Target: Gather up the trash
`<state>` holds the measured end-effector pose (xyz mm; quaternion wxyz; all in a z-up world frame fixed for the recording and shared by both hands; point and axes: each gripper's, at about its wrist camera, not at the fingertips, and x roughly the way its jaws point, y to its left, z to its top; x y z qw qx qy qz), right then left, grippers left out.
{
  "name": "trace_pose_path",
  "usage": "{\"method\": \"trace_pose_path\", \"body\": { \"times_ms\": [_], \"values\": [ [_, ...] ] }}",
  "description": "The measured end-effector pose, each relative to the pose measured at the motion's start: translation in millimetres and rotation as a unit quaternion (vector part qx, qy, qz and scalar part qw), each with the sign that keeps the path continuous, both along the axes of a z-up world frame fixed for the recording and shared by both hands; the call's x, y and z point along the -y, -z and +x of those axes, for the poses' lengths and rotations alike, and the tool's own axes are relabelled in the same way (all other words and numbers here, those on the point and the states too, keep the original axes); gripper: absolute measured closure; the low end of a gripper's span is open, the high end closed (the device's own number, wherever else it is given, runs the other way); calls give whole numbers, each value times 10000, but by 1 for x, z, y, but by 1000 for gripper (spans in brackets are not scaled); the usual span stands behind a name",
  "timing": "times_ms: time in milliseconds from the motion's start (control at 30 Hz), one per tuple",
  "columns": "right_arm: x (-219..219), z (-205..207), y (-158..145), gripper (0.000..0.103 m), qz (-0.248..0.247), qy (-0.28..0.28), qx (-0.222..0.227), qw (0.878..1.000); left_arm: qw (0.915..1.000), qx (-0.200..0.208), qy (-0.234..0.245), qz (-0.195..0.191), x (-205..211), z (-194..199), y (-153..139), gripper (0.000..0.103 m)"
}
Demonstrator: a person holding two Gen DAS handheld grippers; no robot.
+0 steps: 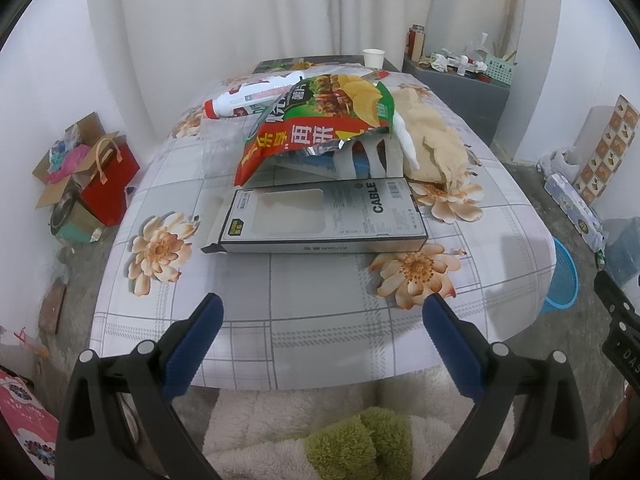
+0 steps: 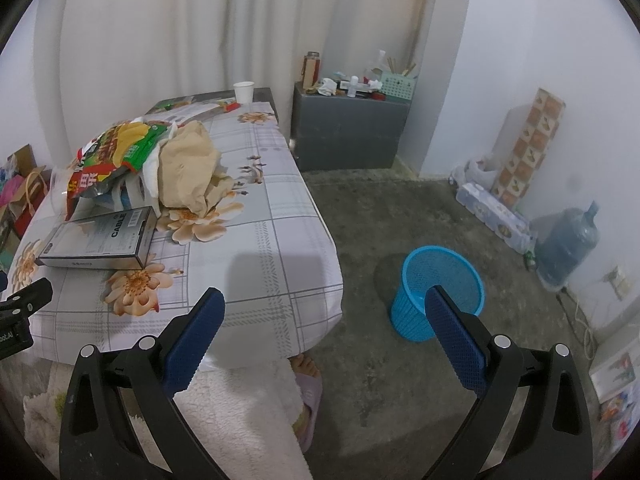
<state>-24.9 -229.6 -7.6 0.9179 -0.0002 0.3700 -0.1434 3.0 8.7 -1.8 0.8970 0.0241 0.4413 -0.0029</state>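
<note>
Both grippers hang at the near edge of the table [image 1: 280, 344]: left gripper [image 1: 322, 320] and right gripper [image 2: 324, 314] each have fingers spread wide, holding nothing. Bare cloth separates the left gripper from the cable box [image 1: 320, 216], which lies flat. Behind it, a chip bag [image 1: 320, 120], crumpled brown paper [image 1: 436, 144] and a white bottle [image 1: 252, 96] are heaped together. Off the table's right edge, a blue bin [image 2: 438, 292] stands on open floor.
</note>
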Motion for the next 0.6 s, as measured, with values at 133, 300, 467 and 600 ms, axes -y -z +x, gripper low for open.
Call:
{"method": "trace_pose_path", "body": {
  "times_ms": [133, 300, 467, 600],
  "values": [
    [0, -1, 0, 8, -9, -5, -1, 10000, 10000, 3, 2, -2, 0, 0, 0, 5],
    [1, -1, 0, 8, -19, -6, -3, 10000, 10000, -4, -5, -7, -1, 0, 0, 5],
    [-1, -2, -1, 8, -14, -9, -5, 10000, 10000, -13, -4, -7, -2, 0, 0, 5],
    [-1, -2, 0, 8, -22, -10, -6, 10000, 10000, -41, -16, -12, -4, -1, 2, 5]
  ]
}}
